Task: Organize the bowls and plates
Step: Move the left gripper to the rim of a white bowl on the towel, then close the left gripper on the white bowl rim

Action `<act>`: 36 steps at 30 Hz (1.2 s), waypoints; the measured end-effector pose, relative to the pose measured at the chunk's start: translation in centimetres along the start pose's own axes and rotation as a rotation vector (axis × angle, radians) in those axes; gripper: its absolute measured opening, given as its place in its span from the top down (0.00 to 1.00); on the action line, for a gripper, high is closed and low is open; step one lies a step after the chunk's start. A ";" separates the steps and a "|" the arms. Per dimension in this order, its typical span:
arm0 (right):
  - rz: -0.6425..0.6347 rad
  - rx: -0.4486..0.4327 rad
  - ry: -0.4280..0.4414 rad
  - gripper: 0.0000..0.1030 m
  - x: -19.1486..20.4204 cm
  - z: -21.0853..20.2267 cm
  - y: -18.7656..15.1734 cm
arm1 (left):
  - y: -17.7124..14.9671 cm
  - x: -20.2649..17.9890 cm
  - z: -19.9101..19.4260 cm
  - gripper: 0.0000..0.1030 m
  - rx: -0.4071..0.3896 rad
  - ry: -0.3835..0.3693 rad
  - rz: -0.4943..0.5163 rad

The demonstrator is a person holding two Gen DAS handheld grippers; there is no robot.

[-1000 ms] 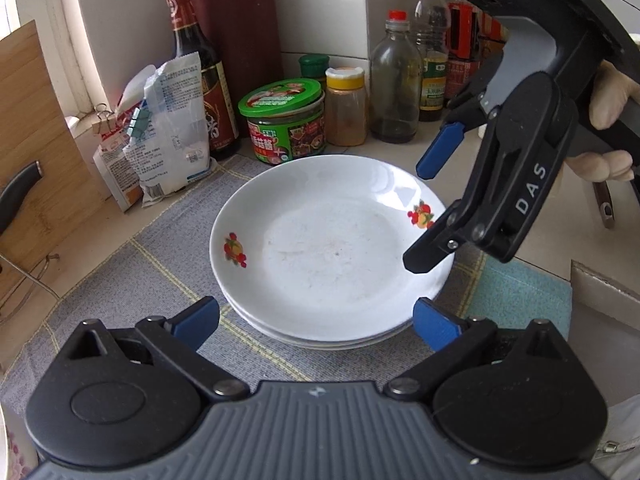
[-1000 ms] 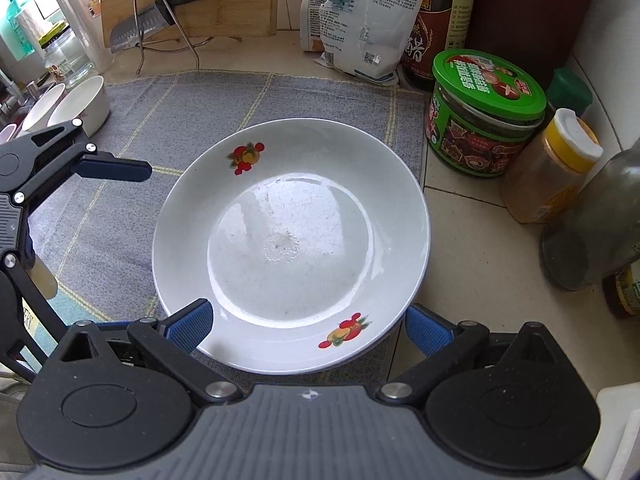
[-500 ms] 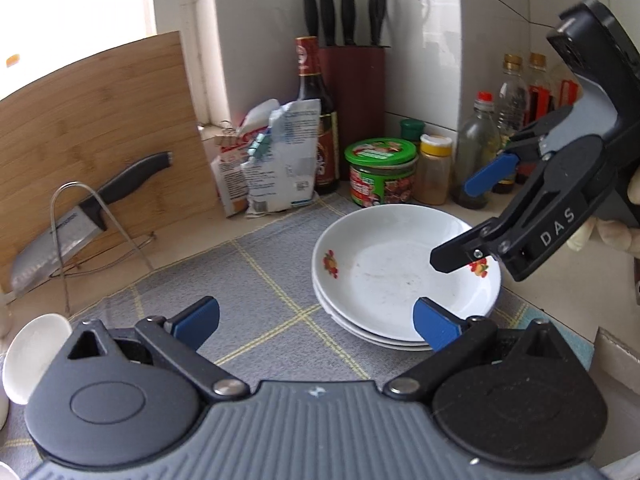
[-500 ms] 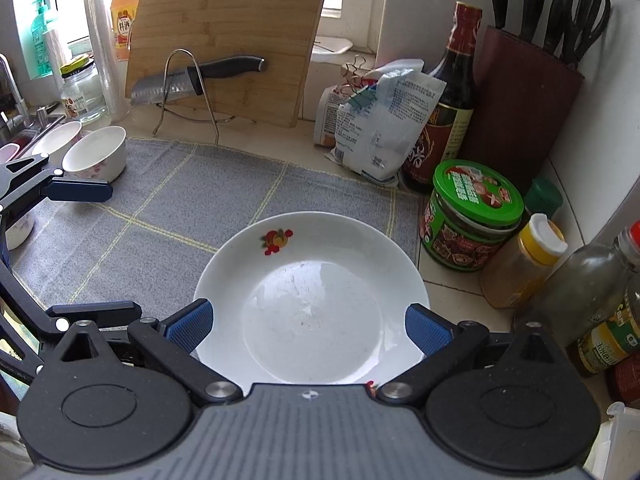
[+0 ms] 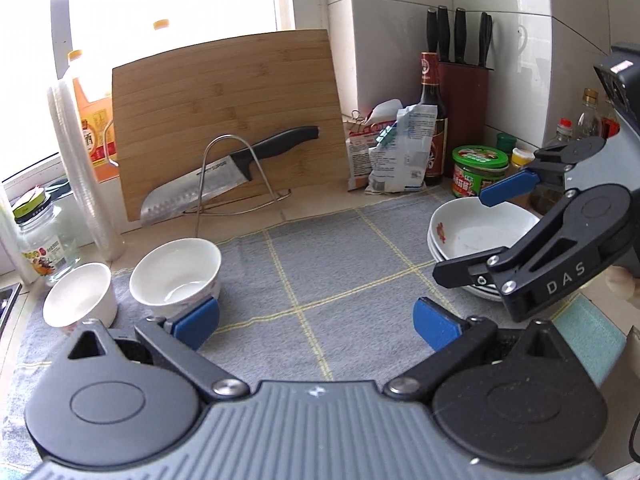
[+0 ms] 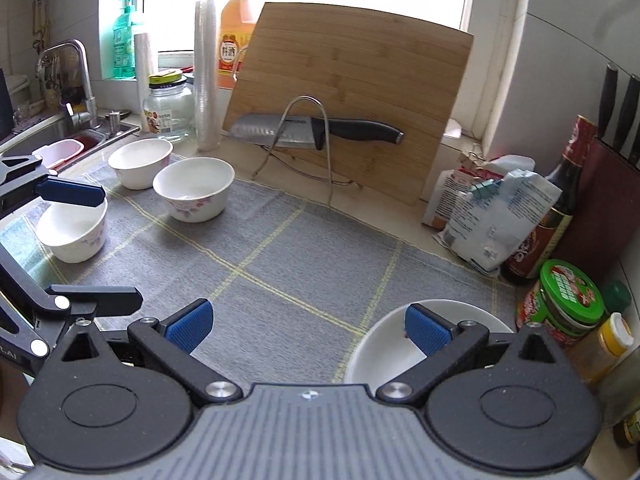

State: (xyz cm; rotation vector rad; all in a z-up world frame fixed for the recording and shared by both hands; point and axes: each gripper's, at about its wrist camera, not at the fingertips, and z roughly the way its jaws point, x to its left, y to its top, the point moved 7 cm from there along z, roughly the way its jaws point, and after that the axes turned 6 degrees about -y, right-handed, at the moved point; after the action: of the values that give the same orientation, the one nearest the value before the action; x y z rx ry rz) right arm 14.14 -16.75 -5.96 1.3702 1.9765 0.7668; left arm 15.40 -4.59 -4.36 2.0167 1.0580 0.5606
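Left gripper (image 5: 316,318): jaws spread wide, nothing between them; hovers over the grey mat (image 5: 320,256).
Right gripper (image 6: 308,326): jaws spread wide, empty; hangs above the near right edge of the mat, over the plates.
Plates (image 5: 472,236): stacked on the mat's right end, white with small red flower prints, just in front of the green-lidded jar (image 5: 479,170).
Bowls: three white ones at the mat's left end, near the sink; one nearest (image 6: 72,232), one in the middle (image 6: 194,188), one farthest (image 6: 140,162). All upright, apart from each other.
Behind: knife (image 6: 316,130) on a wire stand, cutting board (image 6: 352,100) leaning by the window.
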 end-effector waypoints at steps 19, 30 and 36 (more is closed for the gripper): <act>-0.070 0.065 0.140 0.00 18.8 5.4 1.0 | -5.9 16.2 -4.4 0.01 0.101 0.002 -0.048; -0.124 0.064 0.143 0.00 24.7 8.2 1.1 | -7.3 21.4 -2.5 0.01 0.178 -0.010 -0.082; -0.105 0.047 0.154 0.00 25.6 9.2 1.8 | -7.6 22.1 -1.1 0.01 0.212 -0.033 -0.087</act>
State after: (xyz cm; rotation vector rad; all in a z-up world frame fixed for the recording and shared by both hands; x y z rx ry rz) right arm 14.93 9.15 -14.52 1.2560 2.1800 0.8023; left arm 23.25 16.96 -9.12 2.1420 1.2216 0.3814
